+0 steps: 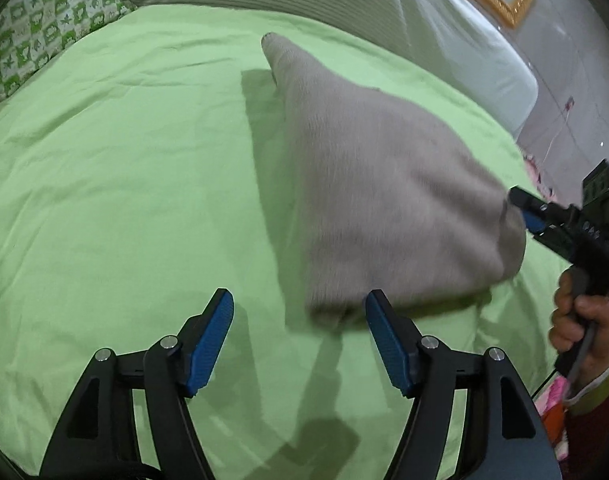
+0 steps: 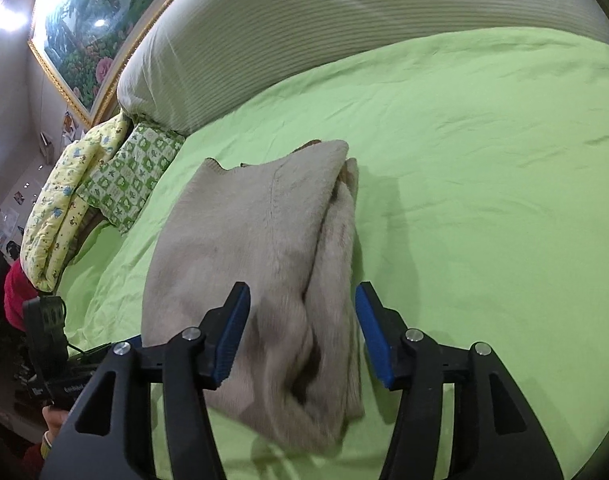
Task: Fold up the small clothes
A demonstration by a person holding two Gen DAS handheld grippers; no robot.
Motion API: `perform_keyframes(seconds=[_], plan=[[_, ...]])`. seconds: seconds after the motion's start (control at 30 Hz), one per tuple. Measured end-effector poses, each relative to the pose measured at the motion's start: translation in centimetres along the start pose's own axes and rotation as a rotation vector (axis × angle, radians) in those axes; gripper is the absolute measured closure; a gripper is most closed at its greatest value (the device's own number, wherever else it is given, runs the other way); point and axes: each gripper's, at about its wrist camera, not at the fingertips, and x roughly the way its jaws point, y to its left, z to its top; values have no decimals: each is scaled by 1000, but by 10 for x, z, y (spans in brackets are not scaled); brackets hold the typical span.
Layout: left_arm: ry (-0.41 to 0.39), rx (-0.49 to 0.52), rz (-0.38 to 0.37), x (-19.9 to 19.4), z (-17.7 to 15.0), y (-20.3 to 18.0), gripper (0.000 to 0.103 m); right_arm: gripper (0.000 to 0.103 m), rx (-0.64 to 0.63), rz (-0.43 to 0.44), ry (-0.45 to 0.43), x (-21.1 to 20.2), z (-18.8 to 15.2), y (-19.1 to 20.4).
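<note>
A beige knitted garment (image 1: 384, 184) lies folded on the green bedsheet (image 1: 124, 180); it also shows in the right wrist view (image 2: 248, 248). My left gripper (image 1: 300, 308) is open, its right finger beside the garment's near corner. My right gripper (image 2: 302, 304) is open, its fingers on either side of the garment's near folded edge. In the left wrist view the right gripper (image 1: 524, 210) sits at the garment's right edge. The left gripper's body (image 2: 64, 364) shows at the lower left of the right wrist view.
A striped white bolster (image 2: 304, 40) runs along the head of the bed. A green-patterned pillow (image 2: 132, 176) and a yellow quilt (image 2: 60, 216) lie beside it. A gold-framed painting (image 2: 92, 20) hangs on the wall. The sheet (image 2: 484, 200) stretches wide to the right.
</note>
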Motion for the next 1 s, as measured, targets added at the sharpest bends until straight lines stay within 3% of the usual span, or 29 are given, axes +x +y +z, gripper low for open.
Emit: perform_keyframes(seconds=[0.17, 0.5, 0.53, 0.67, 0.93, 1.0], plan=[[-2, 64, 90, 1, -16, -3, 34, 47, 0, 0, 4, -21, -32, 0], [-27, 58, 123, 6, -12, -9, 34, 47, -13, 18, 67, -18, -61, 10], [-30, 61, 135, 8, -11, -10, 34, 49, -24, 7, 74, -14, -60, 12], [-41, 34, 148, 8, -8, -10, 33, 85, -26, 13, 78, -9, -56, 16], [-150, -113, 210, 3, 11, 0, 32, 90, -21, 78, -34, -32, -41, 22], [-131, -144, 259, 13, 8, -1, 28, 90, -37, 68, -30, -30, -42, 23]])
